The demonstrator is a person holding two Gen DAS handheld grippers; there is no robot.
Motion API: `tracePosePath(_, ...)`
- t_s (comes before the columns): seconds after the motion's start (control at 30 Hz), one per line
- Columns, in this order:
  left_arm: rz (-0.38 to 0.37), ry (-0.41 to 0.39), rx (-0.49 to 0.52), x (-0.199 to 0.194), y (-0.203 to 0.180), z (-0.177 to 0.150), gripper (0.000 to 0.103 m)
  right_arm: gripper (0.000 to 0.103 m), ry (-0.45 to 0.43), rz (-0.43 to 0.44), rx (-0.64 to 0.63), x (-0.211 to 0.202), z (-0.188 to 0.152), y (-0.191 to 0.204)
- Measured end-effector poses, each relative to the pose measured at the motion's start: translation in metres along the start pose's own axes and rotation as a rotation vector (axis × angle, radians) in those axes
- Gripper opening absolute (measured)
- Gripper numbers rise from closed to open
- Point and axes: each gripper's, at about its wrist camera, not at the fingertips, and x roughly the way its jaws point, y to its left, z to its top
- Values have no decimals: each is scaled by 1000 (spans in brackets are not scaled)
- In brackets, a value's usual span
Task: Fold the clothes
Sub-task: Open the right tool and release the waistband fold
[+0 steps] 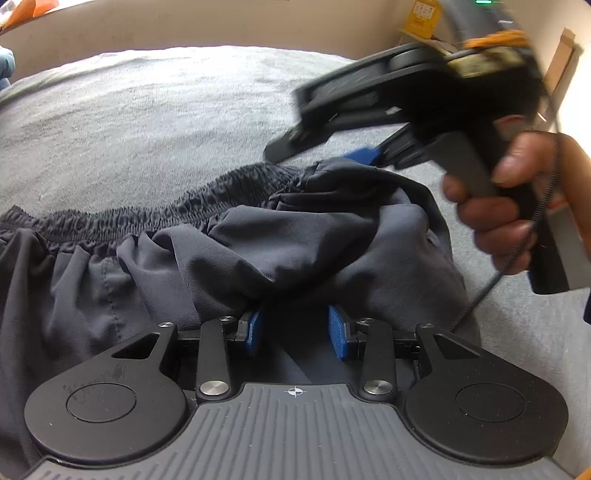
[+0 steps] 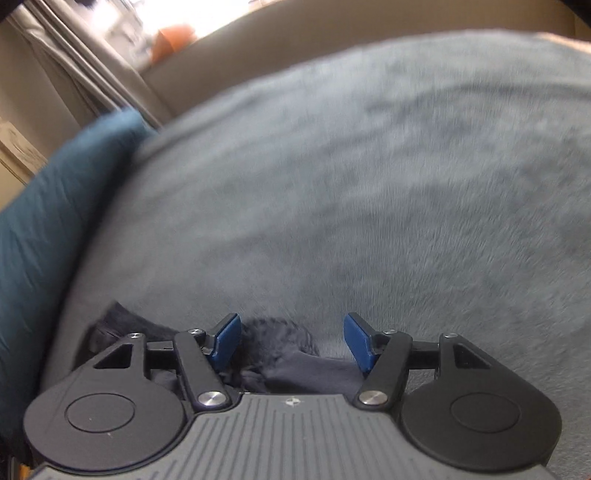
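Observation:
Dark grey shorts [image 1: 229,251] with a gathered elastic waistband [image 1: 155,214] lie crumpled on a grey blanket [image 1: 147,110]. In the left wrist view my left gripper [image 1: 295,332] is open and low over the shorts. Cloth bunches against its left blue pad [image 1: 254,330] and lies under the gap. My right gripper [image 1: 321,151], held by a hand [image 1: 517,206], hovers blurred and open just past the waistband's right end. In the right wrist view the right gripper [image 2: 291,339] is open above a dark fold of the shorts [image 2: 284,354], with nothing pinched.
The blanket [image 2: 369,184] covers a wide soft surface. A teal cushion [image 2: 55,206] lies at its left edge, with curtains behind it. A beige wall or headboard [image 1: 221,26] runs along the far side, and a yellow box [image 1: 421,16] sits at the far right.

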Motion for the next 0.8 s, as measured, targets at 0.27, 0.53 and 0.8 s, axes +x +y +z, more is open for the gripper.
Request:
tracePosePath(0.27, -8, -27, 10, 1, -3, 0, 36, 10, -67, -60, -176, -7, -10, 28)
tracePosePath(0.53, 13, -48, 25, 3, -5, 4, 36, 9, -275, -91, -177, -5, -2, 33)
tracePosePath(0.8, 23, -48, 43, 6, -9, -1, 36, 10, -265, -169, -149, 36, -3, 19)
